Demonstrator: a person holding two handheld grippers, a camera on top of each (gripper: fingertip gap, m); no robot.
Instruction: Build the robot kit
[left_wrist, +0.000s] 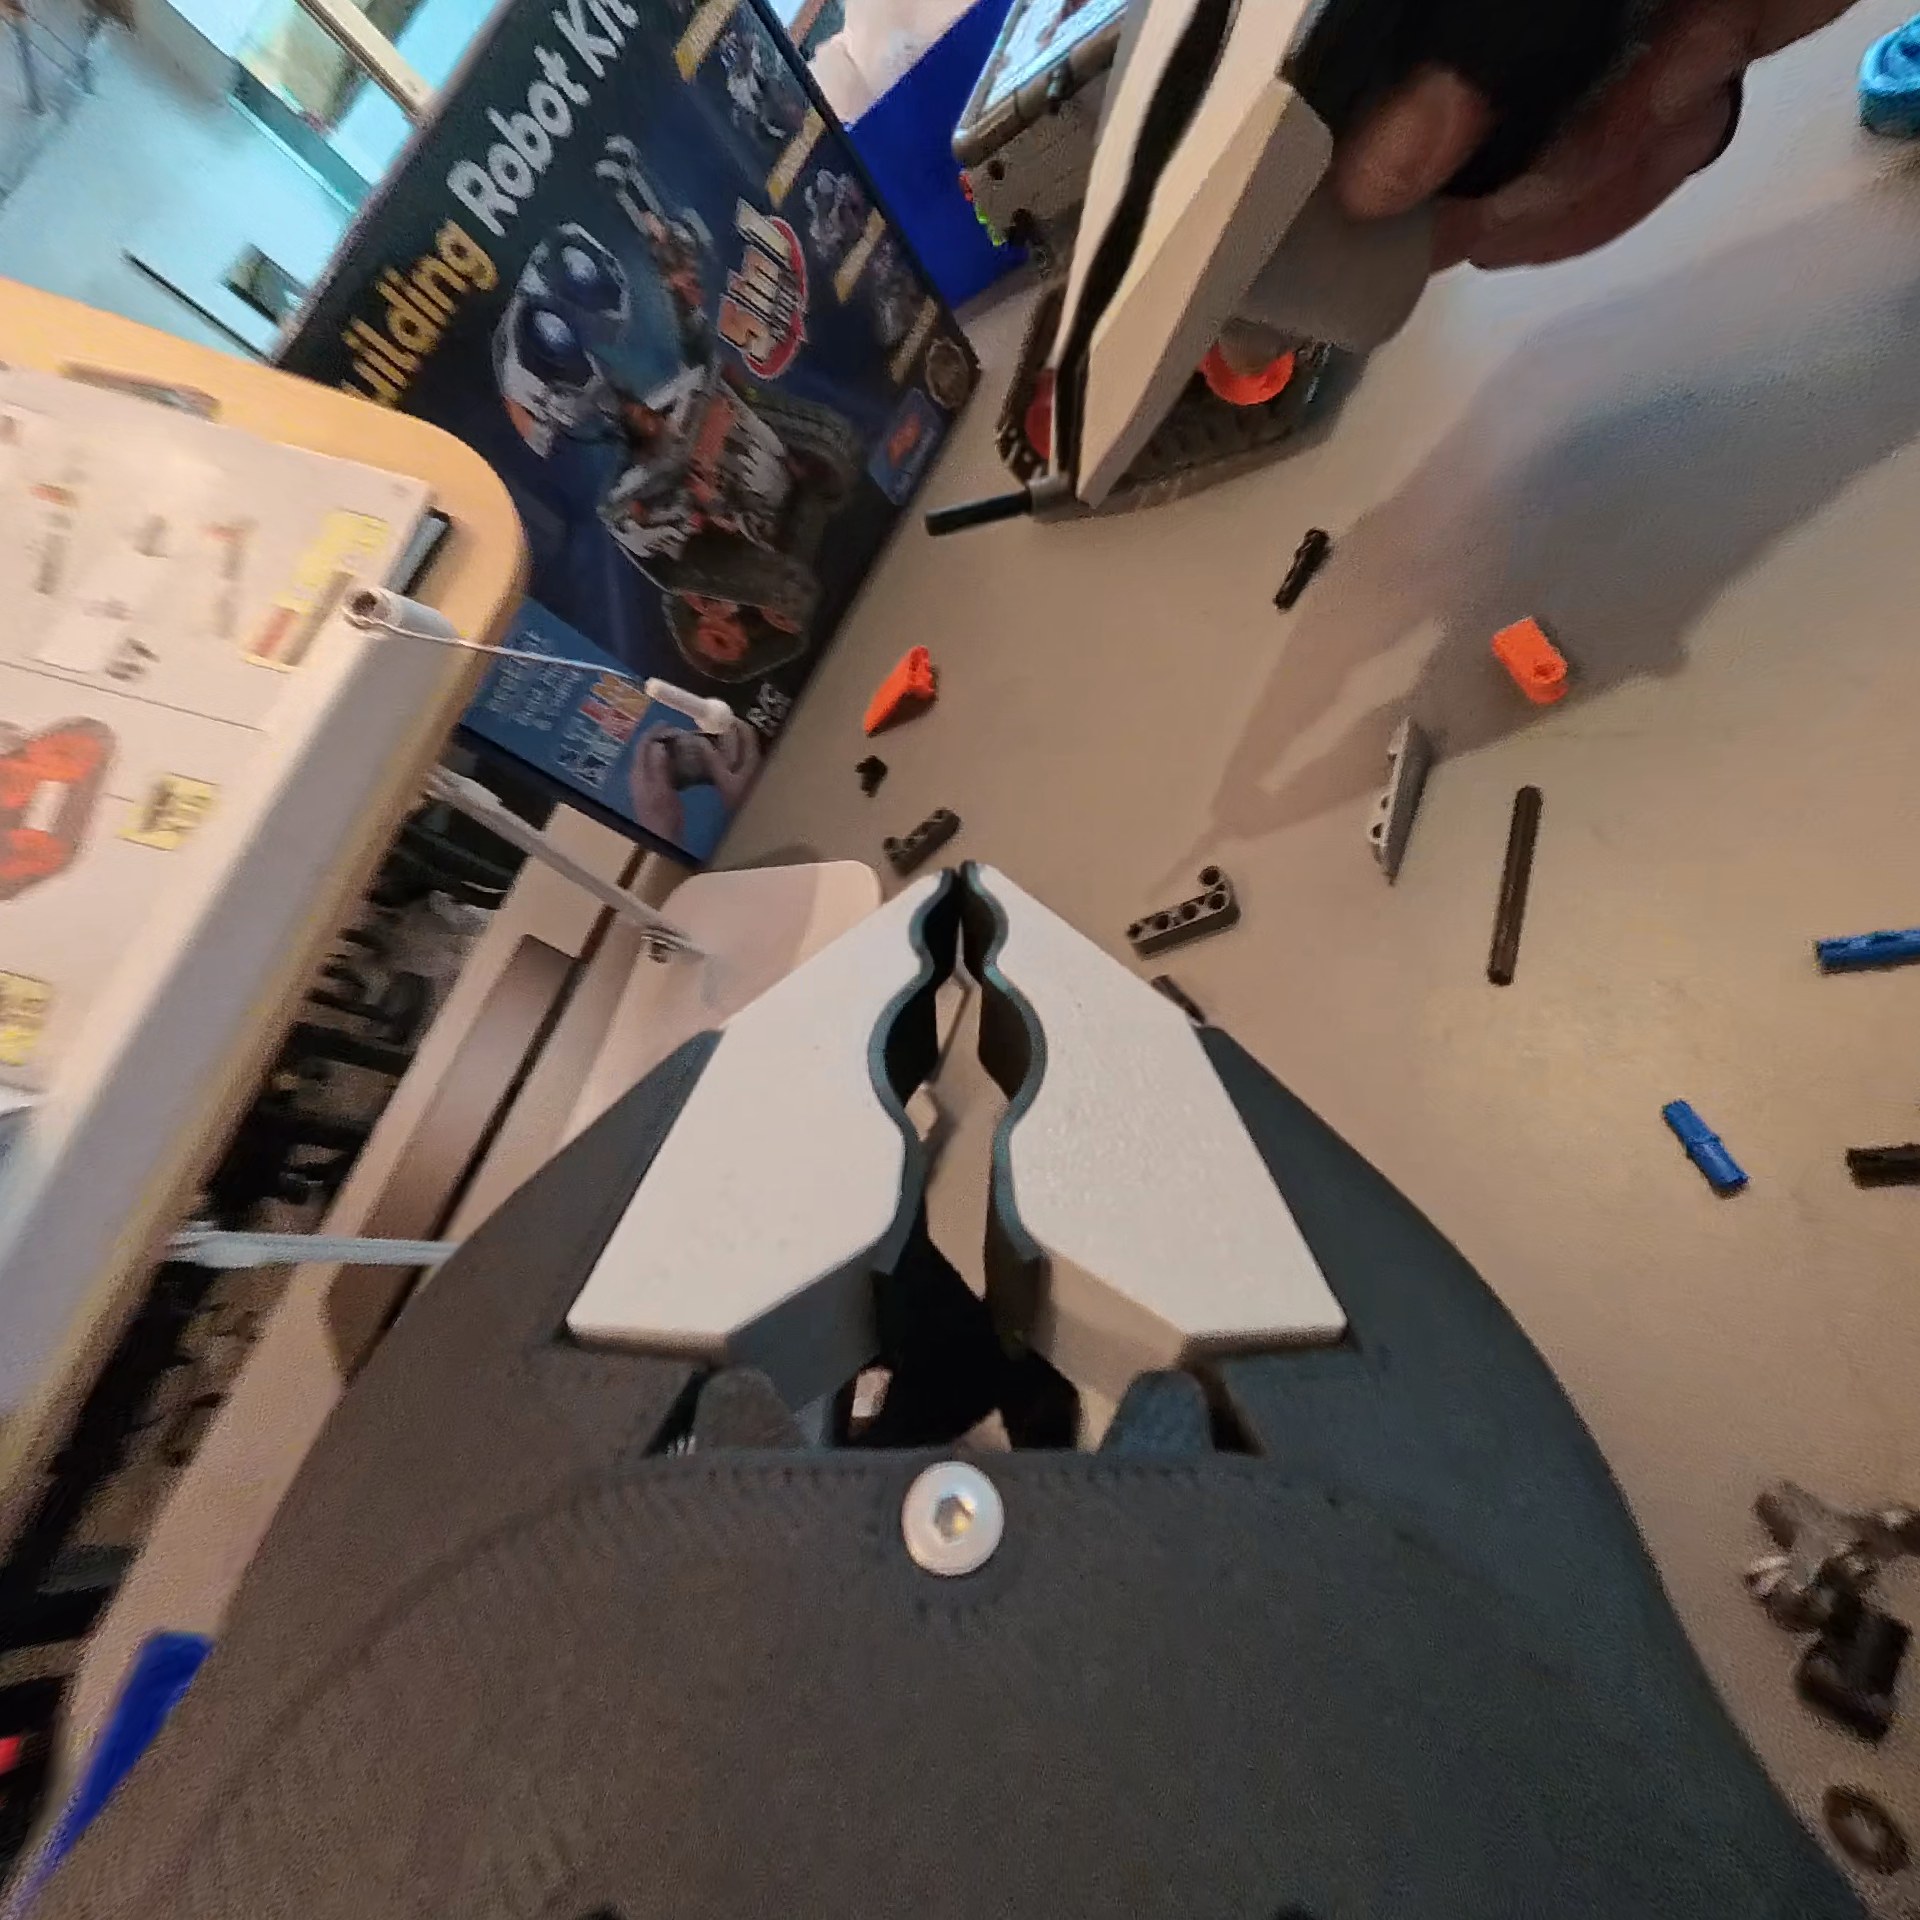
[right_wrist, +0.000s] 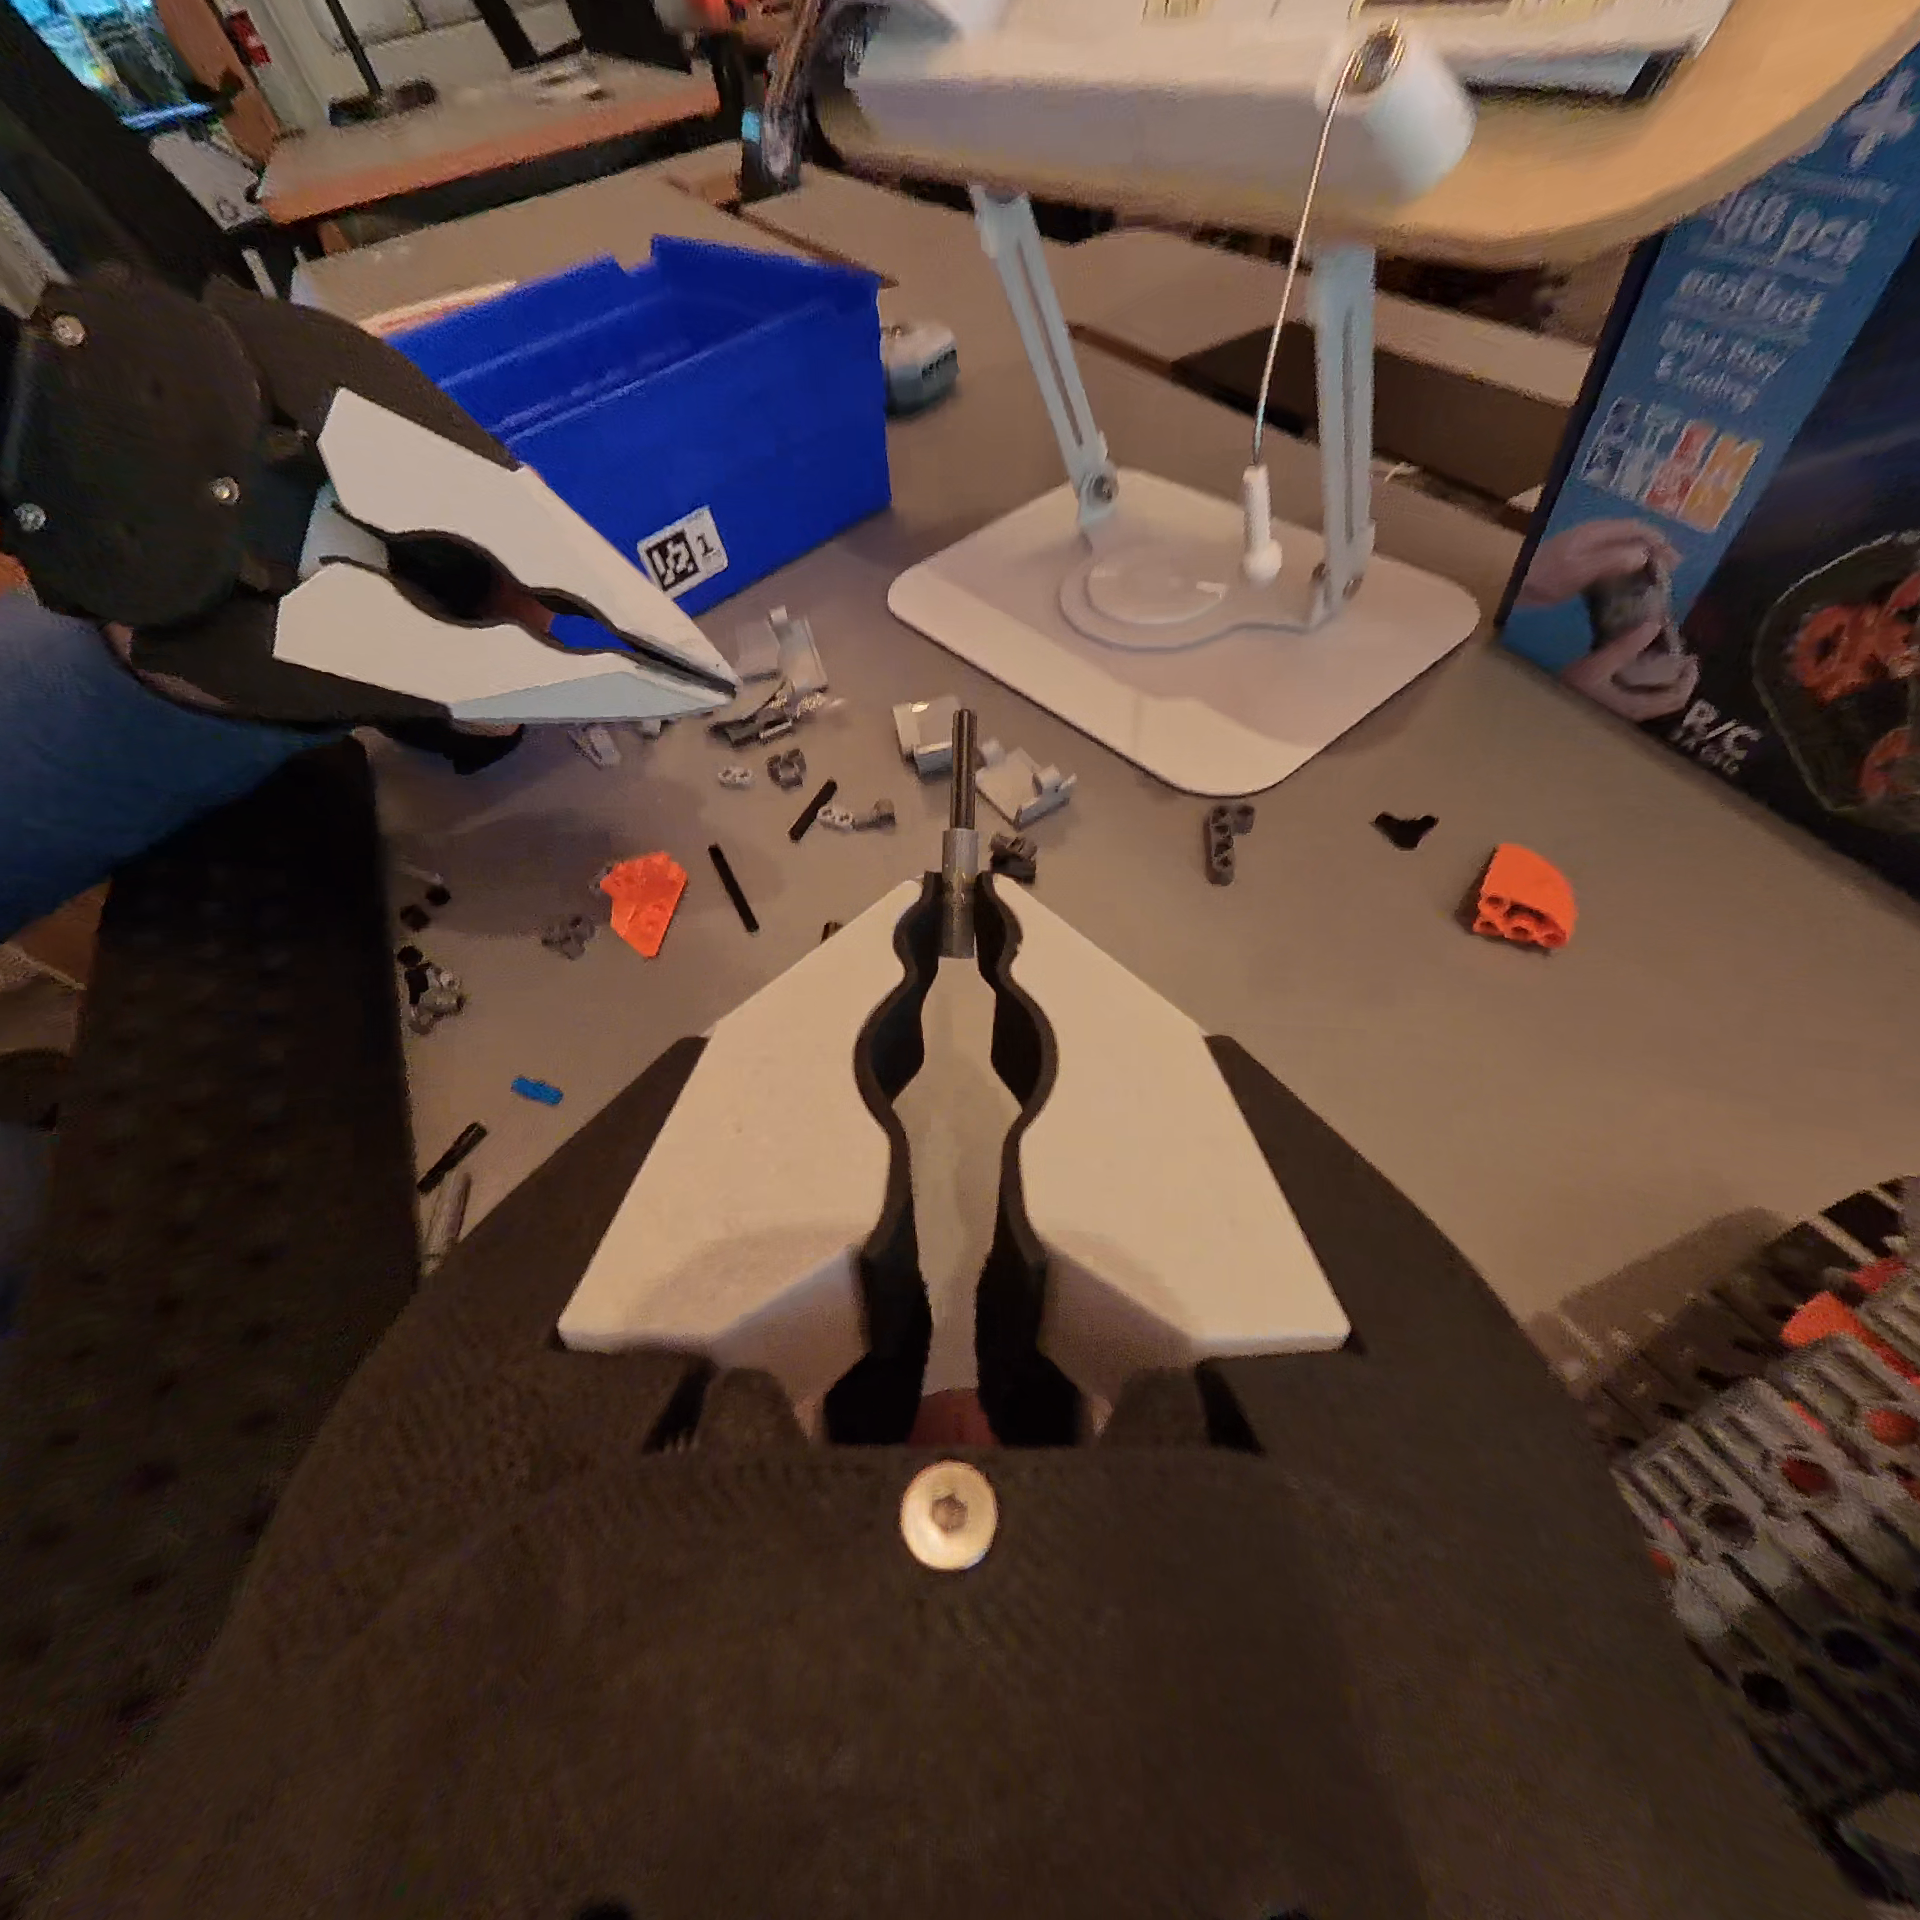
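My right gripper is shut on a short grey sleeve with a black axle that sticks out past its tips, above the grey table. In the left wrist view a hand holds this gripper at the top, the axle pointing left, beside a dark grey and orange brick assembly. My left gripper is shut with nothing visible between its tips. It hovers over the table near a dark beam. It also shows at the left of the right wrist view, over a heap of small grey parts.
Loose orange, grey, black and blue pieces lie scattered on the table. A kit box stands at the back. A white stand carries a booklet. A blue bin sits behind. Across from one pair of fingers to the other is roughly 10 cm.
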